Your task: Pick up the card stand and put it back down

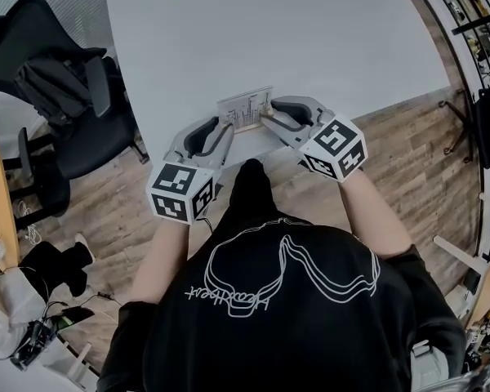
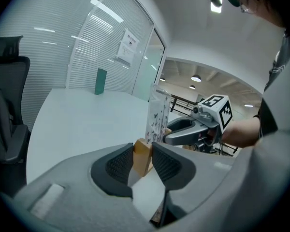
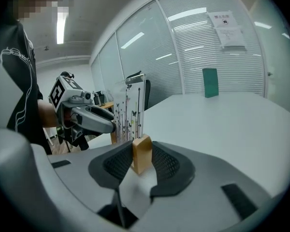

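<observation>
Both ends pinched, I've got it!
My left gripper (image 1: 226,127) and right gripper (image 1: 267,117) each clamp the light wooden base of the printed clear card stand (image 1: 245,109) at the white table's (image 1: 269,31) near edge.

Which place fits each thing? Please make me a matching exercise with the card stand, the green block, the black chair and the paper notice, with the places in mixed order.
Things:
1 card stand
2 green block
3 black chair
4 paper notice

Places:
a on the glass wall
b on the floor beside the table
c held at both ends
d upright on the table's far side

Pairs: 1-c, 2-d, 3-b, 4-a
</observation>
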The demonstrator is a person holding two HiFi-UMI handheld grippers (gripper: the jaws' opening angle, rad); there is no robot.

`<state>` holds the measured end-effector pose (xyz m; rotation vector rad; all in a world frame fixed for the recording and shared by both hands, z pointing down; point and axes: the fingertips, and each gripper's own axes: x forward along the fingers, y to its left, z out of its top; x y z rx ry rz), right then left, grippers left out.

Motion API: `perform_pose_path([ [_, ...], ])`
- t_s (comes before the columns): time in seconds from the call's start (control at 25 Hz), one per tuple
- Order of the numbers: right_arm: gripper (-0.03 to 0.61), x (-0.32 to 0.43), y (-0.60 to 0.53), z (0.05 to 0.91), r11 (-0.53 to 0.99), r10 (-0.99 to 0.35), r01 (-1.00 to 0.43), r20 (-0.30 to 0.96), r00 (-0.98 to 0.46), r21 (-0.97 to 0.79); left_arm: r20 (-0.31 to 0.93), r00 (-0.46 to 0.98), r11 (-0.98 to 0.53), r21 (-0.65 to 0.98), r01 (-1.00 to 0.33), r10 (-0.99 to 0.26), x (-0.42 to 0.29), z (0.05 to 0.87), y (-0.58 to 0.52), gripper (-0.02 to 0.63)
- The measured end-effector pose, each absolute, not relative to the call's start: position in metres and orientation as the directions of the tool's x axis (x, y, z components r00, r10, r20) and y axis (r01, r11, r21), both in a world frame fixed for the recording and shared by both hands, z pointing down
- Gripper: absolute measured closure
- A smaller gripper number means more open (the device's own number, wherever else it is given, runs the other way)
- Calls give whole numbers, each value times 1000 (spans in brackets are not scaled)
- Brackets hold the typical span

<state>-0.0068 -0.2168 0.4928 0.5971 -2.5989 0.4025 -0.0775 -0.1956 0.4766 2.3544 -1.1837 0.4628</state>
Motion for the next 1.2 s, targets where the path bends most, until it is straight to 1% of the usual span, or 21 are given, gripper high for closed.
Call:
perform_pose_path([
  [0.24,451,-3,-195,453,854,-361,-486,460,-811,-187,462,593,-536,263,-802,-660,-74,439,-174,488],
  [0.68,451,24,-136,384,850,-413,-503,392,-822,-158,388,604,-569,215,-794,-696,-48,366,-116,488],
  [0.84,451,34,-118,360,854,-435,-506,367,-822,-121,361,606,-580,189,-792,-709,-39,343,-97,488],
  [1.2,451,44,-76,337,851,-463,-518,350,-815,-81,342,608,-595,157,-788,-716,-28,322,-55,488],
])
